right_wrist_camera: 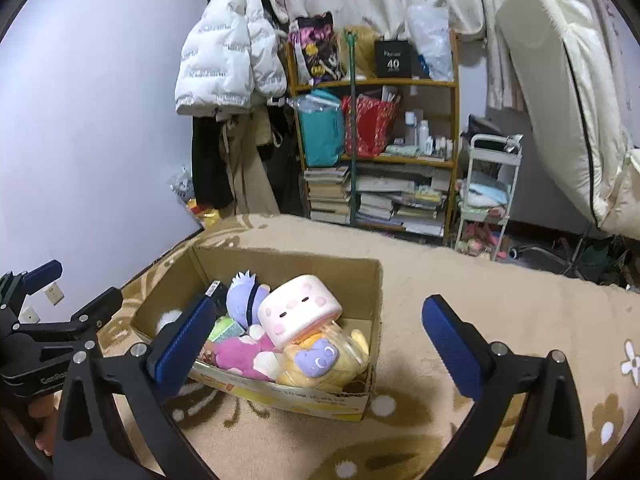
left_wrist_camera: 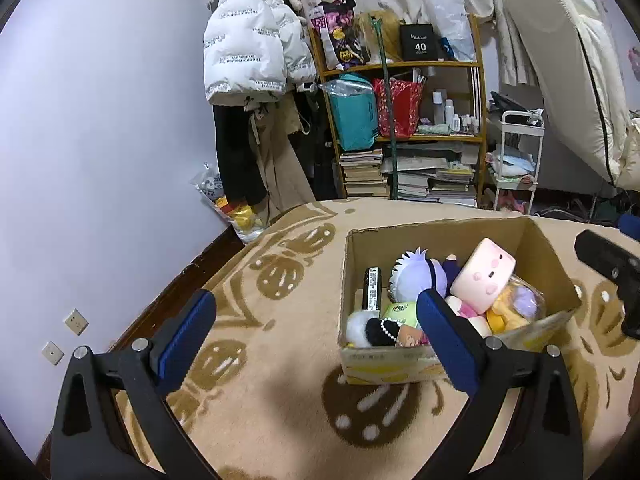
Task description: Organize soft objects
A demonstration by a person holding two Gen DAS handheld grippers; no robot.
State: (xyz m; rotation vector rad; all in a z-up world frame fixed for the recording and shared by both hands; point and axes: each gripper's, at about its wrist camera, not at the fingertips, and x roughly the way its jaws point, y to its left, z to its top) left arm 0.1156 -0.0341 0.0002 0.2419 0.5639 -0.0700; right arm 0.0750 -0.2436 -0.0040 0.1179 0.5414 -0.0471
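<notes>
An open cardboard box [left_wrist_camera: 436,236] [right_wrist_camera: 288,258] stands on a beige patterned blanket. It holds a pink block-shaped plush [left_wrist_camera: 486,274] [right_wrist_camera: 300,308], a purple-haired doll [left_wrist_camera: 420,272] [right_wrist_camera: 246,300], a yellow and purple plush in clear wrap [left_wrist_camera: 514,306] [right_wrist_camera: 320,360], a magenta plush [right_wrist_camera: 240,354] and a black and white plush [left_wrist_camera: 370,330]. My left gripper [left_wrist_camera: 316,332] is open and empty, in front of the box's left side. My right gripper [right_wrist_camera: 320,340] is open and empty, above the box's near edge. The left gripper also shows in the right wrist view [right_wrist_camera: 44,304], to the left of the box.
The blanket [left_wrist_camera: 280,320] [right_wrist_camera: 500,320] covers the surface around the box. Behind stand a bookshelf [left_wrist_camera: 404,120] with bags and books, hanging coats [left_wrist_camera: 248,48], a white cart [left_wrist_camera: 516,160] and a leaning mattress [left_wrist_camera: 572,80]. A bag of toys [left_wrist_camera: 228,204] lies by the wall.
</notes>
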